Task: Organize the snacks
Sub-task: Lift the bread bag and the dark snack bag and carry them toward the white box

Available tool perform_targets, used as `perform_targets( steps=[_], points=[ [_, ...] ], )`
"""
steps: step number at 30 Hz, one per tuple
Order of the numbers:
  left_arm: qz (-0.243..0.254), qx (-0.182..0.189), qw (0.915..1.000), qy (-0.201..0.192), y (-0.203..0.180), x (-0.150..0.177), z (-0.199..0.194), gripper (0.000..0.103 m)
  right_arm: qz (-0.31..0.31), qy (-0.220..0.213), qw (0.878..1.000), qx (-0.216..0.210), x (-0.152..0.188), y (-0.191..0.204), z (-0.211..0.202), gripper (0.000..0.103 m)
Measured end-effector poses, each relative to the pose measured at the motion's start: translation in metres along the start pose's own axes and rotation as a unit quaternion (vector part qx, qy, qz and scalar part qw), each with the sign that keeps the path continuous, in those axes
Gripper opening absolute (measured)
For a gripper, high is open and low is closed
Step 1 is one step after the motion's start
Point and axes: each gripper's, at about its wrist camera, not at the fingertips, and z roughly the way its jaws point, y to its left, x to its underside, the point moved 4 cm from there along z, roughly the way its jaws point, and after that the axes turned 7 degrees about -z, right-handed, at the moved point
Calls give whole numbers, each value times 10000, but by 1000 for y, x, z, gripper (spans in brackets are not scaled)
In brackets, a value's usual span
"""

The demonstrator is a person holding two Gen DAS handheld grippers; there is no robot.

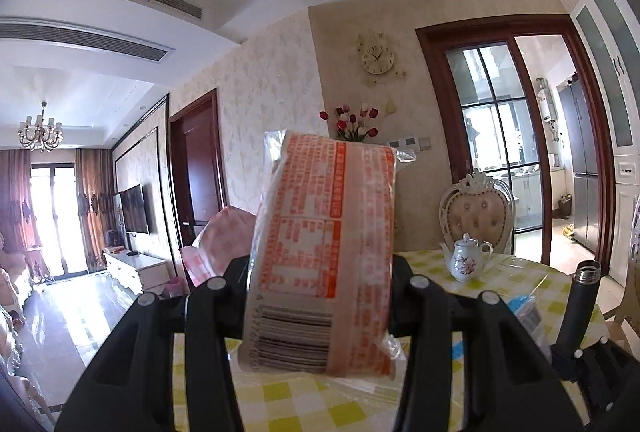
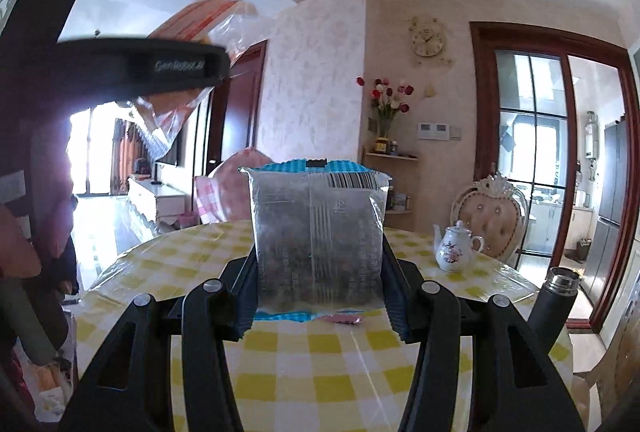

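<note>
The round surface (image 2: 320, 356) wears a yellow-and-white checked cloth; a floral porcelain teapot (image 2: 456, 247) and a dark steel flask (image 2: 554, 302) stand on it.

Orange packet (image 1: 320, 252): you see crinkled, glossy plastic film with clear sealed ends.
Silver packet (image 2: 318, 240): glossy foil-like film, wrinkled, with blue serrated seams.
Left gripper (image 1: 320, 296): matt black plastic with bright metal pins.
Right gripper (image 2: 318, 296): matt black plastic; its fingers (image 2: 394, 296) have ribbed pads.
Table (image 2: 320, 364): yellow-checked cloth under a shiny clear cover.
Teapot (image 2: 454, 248), near the table's far right edge: glazed, glossy ceramic.
Flask (image 2: 554, 302), at the right edge: matt dark body, metal neck.
</note>
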Motion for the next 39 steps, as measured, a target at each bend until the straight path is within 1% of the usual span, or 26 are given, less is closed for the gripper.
perform_targets(
  steps=[6,11,20,26,29,33,35,37,39],
  points=[
    [-41,-167,9998,41,15,8,-4,46,-198,70,9994,-292,0,32,0,51],
    [-83,-266,9996,45,30,7,-3,46,-339,132,9981,-501,1,56,3,51],
    [-205,-480,9986,-14,70,7,-13,46,-691,186,9940,-828,0,104,9,51],
    [-203,-748,9970,18,104,12,-19,46,-946,249,9883,-1174,2,144,12,51],
    [-210,-973,9950,56,128,14,-22,47,-1069,300,9835,-1431,8,169,13,51],
    [-193,-1261,9917,177,160,23,-26,47,-1259,432,9729,-1889,18,209,12,51],
    [-52,-1424,9894,284,174,33,-29,47,-1346,536,9643,-2217,25,229,9,51],
    [84,-1569,9867,410,186,44,-33,47,-1423,602,9572,-2446,31,244,6,51],
    [218,-1739,9827,594,203,58,-38,47,-1436,741,9481,-2740,39,259,4,51]
  ],
)
